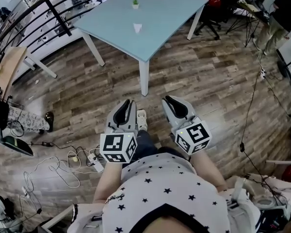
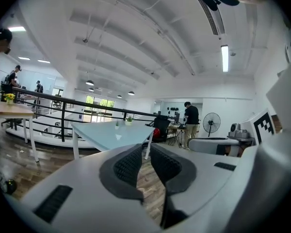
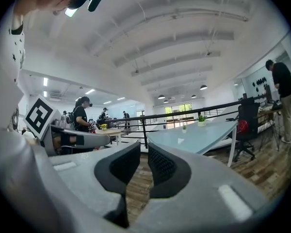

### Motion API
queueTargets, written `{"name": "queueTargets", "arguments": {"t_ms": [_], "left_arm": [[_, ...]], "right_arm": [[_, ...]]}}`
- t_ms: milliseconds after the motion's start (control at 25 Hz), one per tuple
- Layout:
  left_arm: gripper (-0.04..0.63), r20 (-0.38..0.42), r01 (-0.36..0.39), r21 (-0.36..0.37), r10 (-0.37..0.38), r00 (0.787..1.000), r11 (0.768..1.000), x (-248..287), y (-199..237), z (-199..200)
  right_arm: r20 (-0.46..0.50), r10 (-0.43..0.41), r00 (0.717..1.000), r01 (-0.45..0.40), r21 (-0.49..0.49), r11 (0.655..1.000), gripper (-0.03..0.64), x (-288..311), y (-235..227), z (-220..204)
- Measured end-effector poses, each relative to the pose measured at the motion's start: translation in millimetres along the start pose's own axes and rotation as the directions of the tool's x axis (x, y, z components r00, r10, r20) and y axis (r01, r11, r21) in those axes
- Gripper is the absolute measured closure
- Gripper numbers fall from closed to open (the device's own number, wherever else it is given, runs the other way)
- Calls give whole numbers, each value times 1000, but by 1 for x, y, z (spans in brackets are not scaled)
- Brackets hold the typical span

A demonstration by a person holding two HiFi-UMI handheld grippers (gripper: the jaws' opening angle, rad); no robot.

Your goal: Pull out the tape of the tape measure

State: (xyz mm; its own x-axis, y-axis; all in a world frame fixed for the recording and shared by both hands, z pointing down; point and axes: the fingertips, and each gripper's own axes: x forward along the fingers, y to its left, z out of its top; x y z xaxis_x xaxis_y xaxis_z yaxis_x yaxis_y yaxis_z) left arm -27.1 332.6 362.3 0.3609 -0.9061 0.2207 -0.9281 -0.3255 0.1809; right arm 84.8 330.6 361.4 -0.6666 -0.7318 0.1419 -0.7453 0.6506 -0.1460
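Left gripper view, dark ribbed tongs (image 2: 145,150), narrowly apart

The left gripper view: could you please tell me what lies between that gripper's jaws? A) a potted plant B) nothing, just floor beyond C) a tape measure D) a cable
B: the pads of the left gripper stand slightly apart, with only the wooden floor showing through the gap.

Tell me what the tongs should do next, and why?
Probably walk up to the blue table: the left tongs and right tongs are empty, slightly apart, well short of it. The small white thing on it is too small to identify.
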Motion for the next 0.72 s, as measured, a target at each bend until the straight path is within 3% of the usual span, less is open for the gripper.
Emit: {"name": "queueTargets", "arguments": {"t_ms": [320, 720], "left_arm": [[471, 8, 38, -4, -38, 999, 999, 62, 29, 13], [431, -20, 69, -6, -69, 997, 998, 162, 80, 45]], "right_arm": [[-13, -17, 1000, 17, 1, 1000, 524, 51, -42, 5], [-52, -9, 999, 9, -4, 1000, 442, 152, -102, 31]]}}
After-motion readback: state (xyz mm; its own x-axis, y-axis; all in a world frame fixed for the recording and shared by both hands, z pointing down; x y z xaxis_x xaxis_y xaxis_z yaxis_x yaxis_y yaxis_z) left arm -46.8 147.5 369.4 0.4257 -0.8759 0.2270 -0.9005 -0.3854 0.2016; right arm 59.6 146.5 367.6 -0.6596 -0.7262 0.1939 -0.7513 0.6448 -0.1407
